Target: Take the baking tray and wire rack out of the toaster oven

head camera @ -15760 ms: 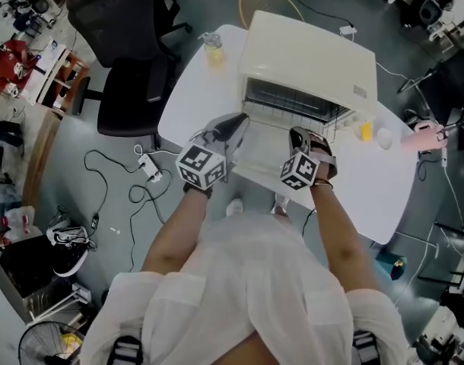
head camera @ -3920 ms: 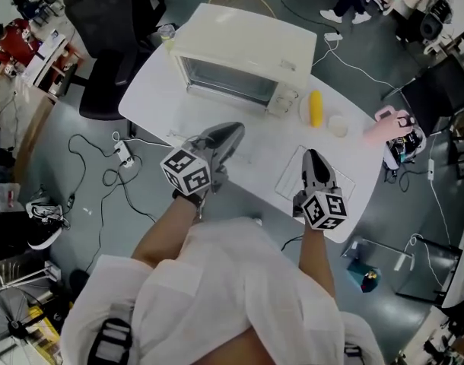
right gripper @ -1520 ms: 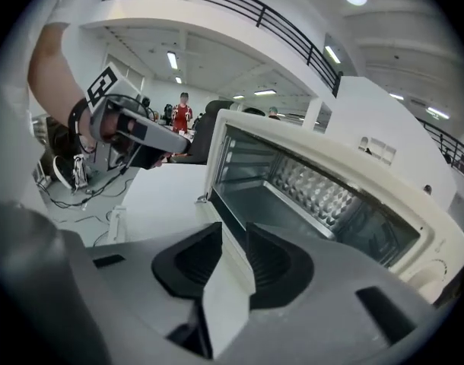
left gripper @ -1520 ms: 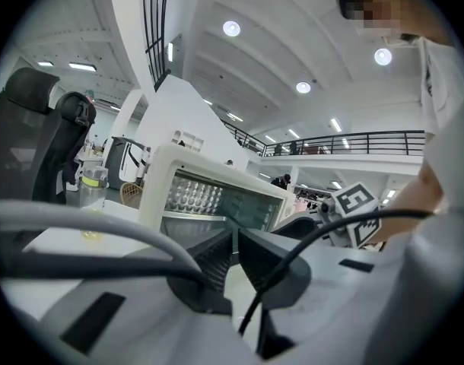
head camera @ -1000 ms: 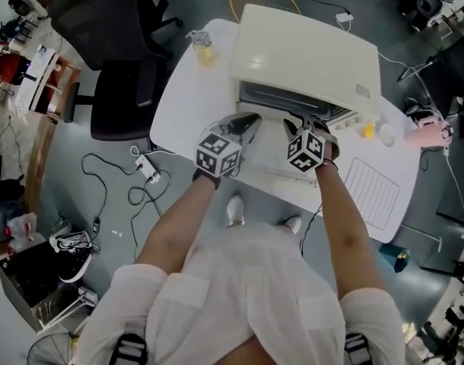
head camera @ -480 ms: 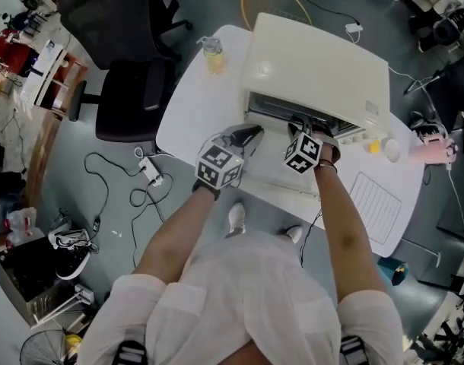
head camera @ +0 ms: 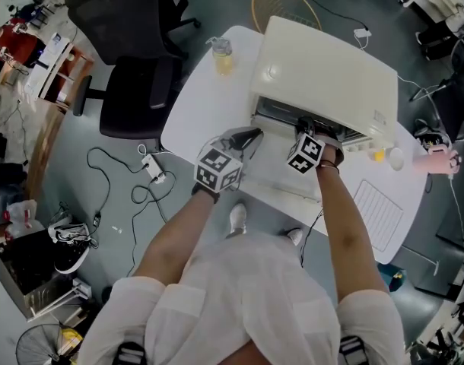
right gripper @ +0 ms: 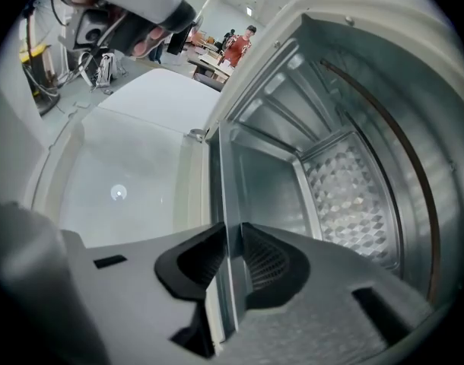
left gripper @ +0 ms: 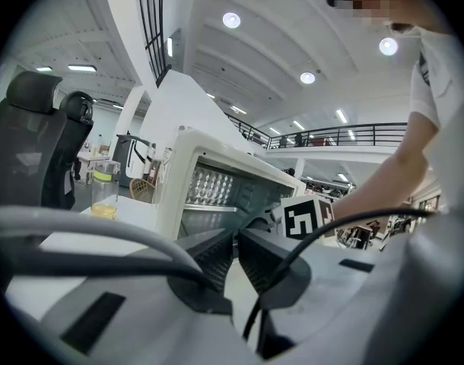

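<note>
The cream toaster oven stands on the white table with its glass door folded down. The wire rack lies flat on the table at the right. My right gripper reaches into the oven mouth. In the right gripper view its jaws have just been closing, and the right gripper now pinches the thin front rim of the metal baking tray inside the oven. My left gripper hovers over the door's left part, shut and holding nothing. The shut left gripper points at the oven.
A jar of yellow liquid stands at the table's far left corner. A small yellow object and a white dish sit right of the oven. A black office chair is left of the table, and cables lie on the floor.
The right gripper has sunk and gone deeper into the oven mouth, and its jaws have closed on the tray's rim. The left gripper has shifted slightly over the door.
</note>
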A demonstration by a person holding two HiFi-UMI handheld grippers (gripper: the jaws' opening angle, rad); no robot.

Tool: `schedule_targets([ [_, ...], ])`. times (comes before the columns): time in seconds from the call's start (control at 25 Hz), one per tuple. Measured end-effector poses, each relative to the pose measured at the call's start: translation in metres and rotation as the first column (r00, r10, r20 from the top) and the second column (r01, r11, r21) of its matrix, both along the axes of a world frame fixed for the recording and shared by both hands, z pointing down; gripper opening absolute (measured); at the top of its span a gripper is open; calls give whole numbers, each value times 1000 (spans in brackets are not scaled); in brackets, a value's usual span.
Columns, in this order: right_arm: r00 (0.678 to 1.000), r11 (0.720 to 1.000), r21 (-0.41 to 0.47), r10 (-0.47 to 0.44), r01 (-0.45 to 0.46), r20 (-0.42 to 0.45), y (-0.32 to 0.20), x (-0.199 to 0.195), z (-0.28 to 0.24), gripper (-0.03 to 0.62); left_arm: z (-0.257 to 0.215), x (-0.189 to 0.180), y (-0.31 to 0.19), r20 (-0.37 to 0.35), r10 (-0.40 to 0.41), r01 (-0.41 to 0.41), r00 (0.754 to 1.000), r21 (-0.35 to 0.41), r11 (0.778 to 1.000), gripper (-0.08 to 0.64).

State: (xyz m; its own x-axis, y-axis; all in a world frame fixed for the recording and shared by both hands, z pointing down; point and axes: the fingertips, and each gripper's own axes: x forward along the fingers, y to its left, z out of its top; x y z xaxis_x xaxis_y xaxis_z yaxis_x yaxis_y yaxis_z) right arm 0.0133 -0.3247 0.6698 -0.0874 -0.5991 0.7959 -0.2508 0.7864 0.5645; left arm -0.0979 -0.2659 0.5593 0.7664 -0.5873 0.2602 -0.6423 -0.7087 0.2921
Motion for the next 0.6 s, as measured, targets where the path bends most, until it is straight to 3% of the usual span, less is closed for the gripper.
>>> schedule_targets([
  [0.6,1000,1000,3,-12,12,13,24,-6,-2,63,5,1,8,8,-4,4,1000,-22,1000,18],
])
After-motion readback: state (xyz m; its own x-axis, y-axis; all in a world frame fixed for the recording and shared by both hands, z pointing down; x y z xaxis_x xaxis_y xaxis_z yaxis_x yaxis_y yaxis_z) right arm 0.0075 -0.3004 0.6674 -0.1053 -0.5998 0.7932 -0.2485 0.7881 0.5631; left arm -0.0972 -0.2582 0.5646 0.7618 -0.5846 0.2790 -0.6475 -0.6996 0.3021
